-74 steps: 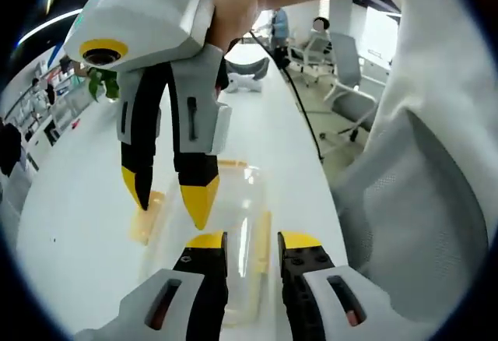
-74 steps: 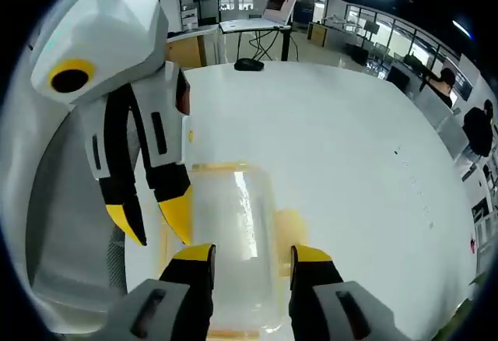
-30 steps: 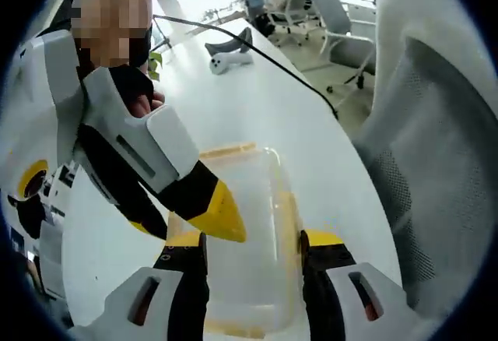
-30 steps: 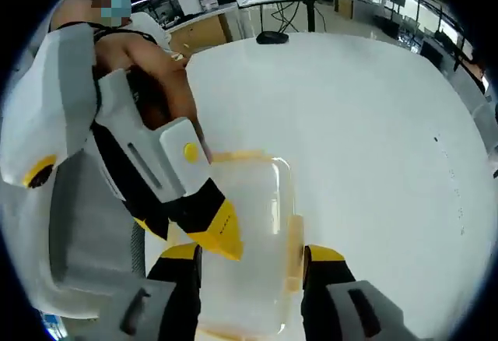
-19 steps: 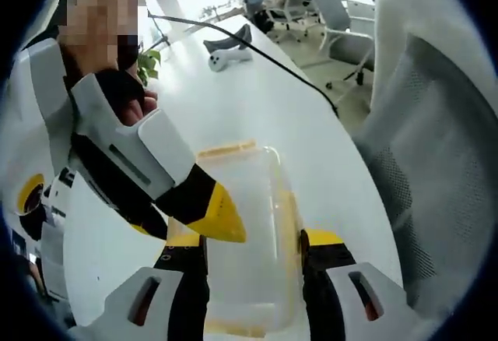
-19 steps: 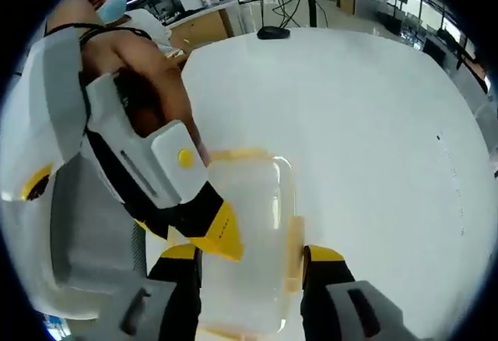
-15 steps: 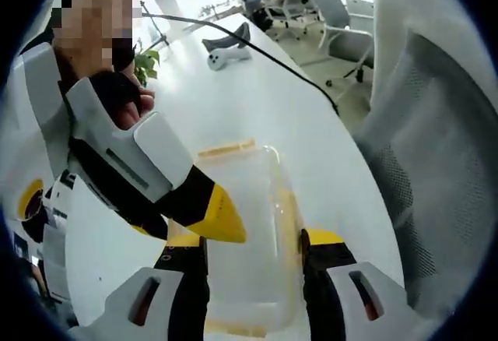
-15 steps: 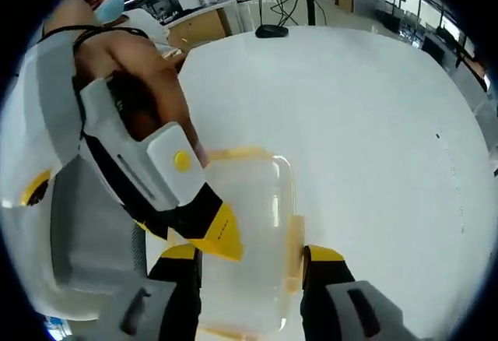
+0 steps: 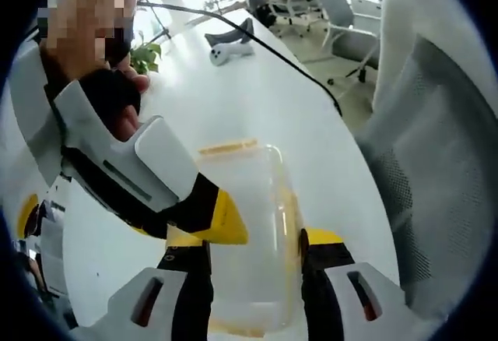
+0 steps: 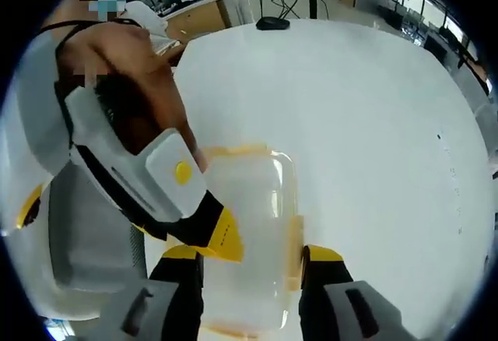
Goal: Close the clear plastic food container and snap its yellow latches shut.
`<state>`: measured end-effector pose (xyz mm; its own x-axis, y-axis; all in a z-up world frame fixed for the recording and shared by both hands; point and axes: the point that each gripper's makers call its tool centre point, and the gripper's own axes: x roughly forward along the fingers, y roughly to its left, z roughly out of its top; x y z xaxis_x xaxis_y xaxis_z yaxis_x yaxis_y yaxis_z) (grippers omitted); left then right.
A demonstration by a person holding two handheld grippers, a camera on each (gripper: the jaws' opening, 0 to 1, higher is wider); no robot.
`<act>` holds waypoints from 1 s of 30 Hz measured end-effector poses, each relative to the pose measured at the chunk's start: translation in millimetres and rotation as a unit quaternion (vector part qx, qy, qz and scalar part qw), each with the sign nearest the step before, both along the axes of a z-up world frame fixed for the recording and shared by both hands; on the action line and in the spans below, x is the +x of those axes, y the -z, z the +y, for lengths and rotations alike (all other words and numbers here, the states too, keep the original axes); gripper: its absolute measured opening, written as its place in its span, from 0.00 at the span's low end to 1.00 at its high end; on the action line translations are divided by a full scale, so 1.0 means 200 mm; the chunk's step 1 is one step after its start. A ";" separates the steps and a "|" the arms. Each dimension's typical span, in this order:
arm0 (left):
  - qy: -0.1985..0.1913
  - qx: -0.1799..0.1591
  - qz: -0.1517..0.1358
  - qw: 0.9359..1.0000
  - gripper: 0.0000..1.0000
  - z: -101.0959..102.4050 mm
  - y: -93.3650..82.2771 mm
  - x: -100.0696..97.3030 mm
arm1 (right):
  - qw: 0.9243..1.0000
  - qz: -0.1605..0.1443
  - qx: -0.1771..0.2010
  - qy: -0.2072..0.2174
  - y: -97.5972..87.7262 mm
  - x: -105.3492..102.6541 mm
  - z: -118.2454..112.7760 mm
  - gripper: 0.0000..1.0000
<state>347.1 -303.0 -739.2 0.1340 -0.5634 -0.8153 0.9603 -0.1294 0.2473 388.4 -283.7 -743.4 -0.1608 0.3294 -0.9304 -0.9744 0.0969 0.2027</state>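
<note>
L tool point(image 9: 253, 249): jaws apart, yellow tips up from bottom of left gripper view, roughly parallel. R tool point(image 10: 252, 261): same in right gripper view, jaws spread, tips level w/ each other. In left gripper view, R tool comes in from upper left, angled down, its yellow tip just above L tool's left jaw tip. In right gripper view, L tool enters likewise from upper left, w/ person's hand point(image 10: 148, 100) gripping its body.

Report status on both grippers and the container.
Both grippers open, fingers straddling the clear container on the white table. Left gripper, right gripper at opposite ends. Lid on; yellow latches unclear. Nothing in the way.
</note>
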 end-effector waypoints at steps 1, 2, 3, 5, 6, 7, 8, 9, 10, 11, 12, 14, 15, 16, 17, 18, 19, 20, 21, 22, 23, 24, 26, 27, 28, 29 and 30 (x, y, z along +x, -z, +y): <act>-0.009 0.000 0.002 1.000 0.40 0.00 0.00 0.00 | 1.000 0.000 -0.002 -0.001 0.00 0.00 0.00 0.46; -0.005 0.003 0.000 1.000 0.39 0.00 0.00 0.00 | 1.000 -0.002 -0.007 -0.007 0.00 0.00 0.00 0.46; -0.010 0.004 0.004 1.000 0.39 0.00 0.00 0.00 | 1.000 -0.002 -0.010 -0.008 0.00 0.00 0.00 0.45; -0.013 0.009 0.005 1.000 0.38 0.00 0.00 0.01 | 1.000 -0.005 -0.014 -0.011 0.01 -0.01 0.00 0.45; -0.020 0.011 0.008 1.000 0.38 0.00 0.00 0.01 | 1.000 -0.006 -0.014 -0.008 0.01 0.00 0.00 0.45; -0.017 0.012 0.007 1.000 0.37 0.00 0.00 0.01 | 1.000 -0.008 -0.014 -0.008 0.01 -0.01 0.00 0.44; -0.017 0.013 0.007 1.000 0.37 0.00 0.00 0.01 | 1.000 -0.010 -0.013 -0.012 0.00 -0.01 0.00 0.44; -0.021 0.015 0.007 1.000 0.36 0.00 0.00 0.01 | 0.999 -0.019 -0.020 -0.016 0.00 -0.01 0.01 0.43; -0.011 0.000 0.039 0.999 0.35 -0.04 0.00 -0.04 | 0.999 -0.024 -0.027 -0.019 0.00 -0.02 0.01 0.42; -0.029 0.011 0.013 0.999 0.35 -0.01 0.00 -0.01 | 0.999 -0.023 -0.034 -0.020 0.01 -0.01 0.01 0.42; -0.026 0.010 0.014 1.000 0.35 -0.02 0.01 -0.03 | 0.999 -0.019 -0.035 -0.018 0.01 -0.01 0.01 0.42; -0.028 -0.002 0.023 0.999 0.35 0.00 -0.01 0.00 | 0.999 -0.018 -0.038 -0.022 0.01 0.00 0.00 0.42; -0.024 -0.003 0.017 1.000 0.35 0.01 0.00 0.01 | 0.999 -0.017 -0.041 -0.023 0.01 -0.01 0.00 0.41; -0.025 -0.003 0.018 1.000 0.35 0.01 0.00 0.01 | 0.999 -0.010 -0.038 -0.017 0.01 -0.01 0.00 0.41; -0.022 0.001 0.016 1.000 0.35 0.00 0.00 0.01 | 0.999 -0.005 -0.034 -0.020 0.01 0.00 0.00 0.41; -0.023 0.003 0.019 1.000 0.36 0.00 0.00 0.01 | 0.999 -0.002 -0.037 -0.022 0.01 0.00 0.00 0.41; -0.022 0.002 0.019 1.000 0.36 -0.01 0.00 0.01 | 1.000 0.015 -0.020 -0.012 0.02 -0.02 0.03 0.41; -0.023 0.000 0.019 1.000 0.36 -0.01 0.00 0.01 | 0.998 0.008 -0.044 -0.034 0.01 -0.01 0.00 0.41; -0.025 -0.002 0.021 0.999 0.36 0.00 0.00 0.01 | 0.998 0.005 -0.054 -0.042 0.00 -0.01 0.01 0.41; -0.030 -0.005 0.021 0.999 0.36 0.00 0.00 0.01 | 0.998 0.007 -0.050 -0.040 0.01 -0.01 0.01 0.41; -0.027 -0.006 0.021 0.999 0.36 0.00 0.00 0.01 | 0.998 0.008 -0.050 -0.038 0.00 -0.01 0.00 0.41; -0.026 -0.005 0.022 0.999 0.36 0.00 0.00 0.01 | 0.998 0.008 -0.047 -0.039 0.01 -0.01 0.00 0.41; -0.022 -0.001 0.018 1.000 0.37 0.00 0.01 0.01 | 0.998 0.007 -0.044 -0.036 0.00 -0.01 -0.01 0.42; -0.021 -0.001 0.016 1.000 0.37 0.00 0.00 0.01 | 0.998 0.005 -0.043 -0.036 0.00 -0.01 -0.01 0.42; -0.020 -0.001 0.015 1.000 0.37 0.00 0.00 0.01 | 0.999 0.005 -0.042 -0.035 0.00 -0.01 -0.01 0.42; -0.018 0.000 0.013 1.000 0.37 0.00 0.00 0.01 | 0.999 0.004 -0.040 -0.032 0.00 0.00 -0.01 0.42; -0.016 0.002 0.010 1.000 0.37 0.00 0.00 0.00 | 0.999 0.004 -0.037 -0.033 0.00 -0.01 -0.01 0.43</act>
<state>348.1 -302.9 -739.9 0.1356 -0.5564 -0.8198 0.9687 -0.0992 0.2275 387.4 -286.0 -744.3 -0.1866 0.2483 -0.9506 -0.9777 0.0484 0.2045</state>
